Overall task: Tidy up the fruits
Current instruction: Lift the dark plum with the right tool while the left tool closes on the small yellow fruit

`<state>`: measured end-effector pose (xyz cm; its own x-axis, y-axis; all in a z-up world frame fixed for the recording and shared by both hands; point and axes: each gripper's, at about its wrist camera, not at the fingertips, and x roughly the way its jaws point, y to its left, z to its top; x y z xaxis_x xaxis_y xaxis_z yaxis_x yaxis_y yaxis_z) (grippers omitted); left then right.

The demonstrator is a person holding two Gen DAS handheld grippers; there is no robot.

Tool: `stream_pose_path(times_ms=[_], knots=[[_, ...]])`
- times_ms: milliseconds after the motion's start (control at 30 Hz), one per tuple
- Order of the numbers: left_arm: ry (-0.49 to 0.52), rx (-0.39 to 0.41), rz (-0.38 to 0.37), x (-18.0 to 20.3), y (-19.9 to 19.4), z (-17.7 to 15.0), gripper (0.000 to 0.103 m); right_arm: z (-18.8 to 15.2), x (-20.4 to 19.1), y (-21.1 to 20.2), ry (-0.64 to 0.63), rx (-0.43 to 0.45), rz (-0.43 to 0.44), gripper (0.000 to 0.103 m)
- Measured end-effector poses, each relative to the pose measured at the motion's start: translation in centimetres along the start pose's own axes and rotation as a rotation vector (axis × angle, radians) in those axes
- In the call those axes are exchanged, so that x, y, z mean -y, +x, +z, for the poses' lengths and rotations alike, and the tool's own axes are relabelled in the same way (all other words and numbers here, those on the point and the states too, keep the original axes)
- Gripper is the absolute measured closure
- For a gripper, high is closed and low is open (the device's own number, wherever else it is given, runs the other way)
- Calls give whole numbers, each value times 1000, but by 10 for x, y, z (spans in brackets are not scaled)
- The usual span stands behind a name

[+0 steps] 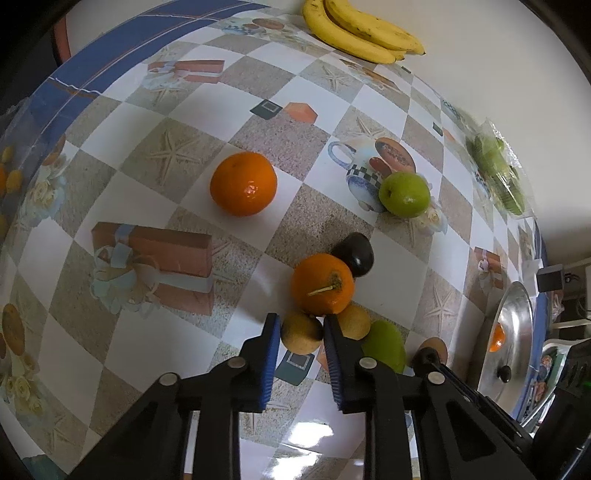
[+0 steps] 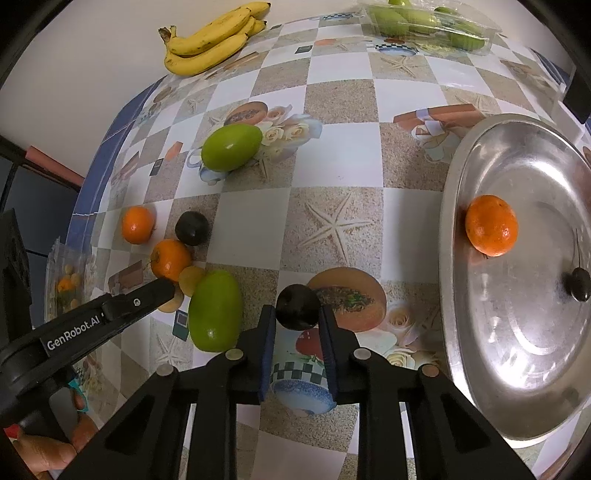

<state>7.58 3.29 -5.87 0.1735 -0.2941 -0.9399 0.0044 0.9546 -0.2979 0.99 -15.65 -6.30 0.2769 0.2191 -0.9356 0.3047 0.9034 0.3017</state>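
Note:
My left gripper (image 1: pixel 301 325) is shut on a small yellow-brown fruit (image 1: pixel 301 334) lying on the table. That fruit touches an orange with a stem (image 1: pixel 322 282), a second yellow-brown fruit (image 1: pixel 354 321) and a long green fruit (image 1: pixel 384 345). In the right wrist view my right gripper (image 2: pixel 297 314) is shut on a dark plum (image 2: pixel 298 307) low over the tablecloth. To its right a steel plate (image 2: pixel 454 206) holds an orange (image 2: pixel 491 225) and a small dark fruit (image 2: pixel 578 284). The left gripper's finger (image 2: pixel 147 297) shows at the fruit cluster on the left.
Loose on the table lie another orange (image 1: pixel 243 183), a second dark plum (image 1: pixel 354 258) and a green fruit (image 1: pixel 405 194). Bananas (image 2: pixel 210 40) and a clear box of green fruits (image 2: pixel 428 22) sit at the far edge. A hand (image 2: pixel 44 450) is at bottom left.

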Motion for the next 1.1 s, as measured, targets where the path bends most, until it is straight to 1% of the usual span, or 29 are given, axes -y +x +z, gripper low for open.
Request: stream_pose_path(times_ms=[267,367,433,500,600,667,767,867,1100], knots=[[0,9,-7,-1,-3,1,77,0,1,-3,7,7,9,79],[3,19,-14,0,-6,1,81,0,2,-6,8,15,17,79],[7,27,-22,1,-9,1,81,0,2,-8,13,18,21,79],[15,32,-14,2,-10,2,81,0,2,-11,15,23,26,79],[-6,11,-14,-2,-6,1,81,0,3,-12,16,24,28,79],[-24,11,-13,-4,-6,2,80,0,2,-12,16,24,30,79],[-19,11,-4,-3,-5,2,79,0,1,-12,16,24,33,79],[-6,-11,-16,2,-1,0,75,0,2,-13,19,26,37,79],[12,-32,-12,7,5,-3,75,0,3,-13,24,26,42,79]])
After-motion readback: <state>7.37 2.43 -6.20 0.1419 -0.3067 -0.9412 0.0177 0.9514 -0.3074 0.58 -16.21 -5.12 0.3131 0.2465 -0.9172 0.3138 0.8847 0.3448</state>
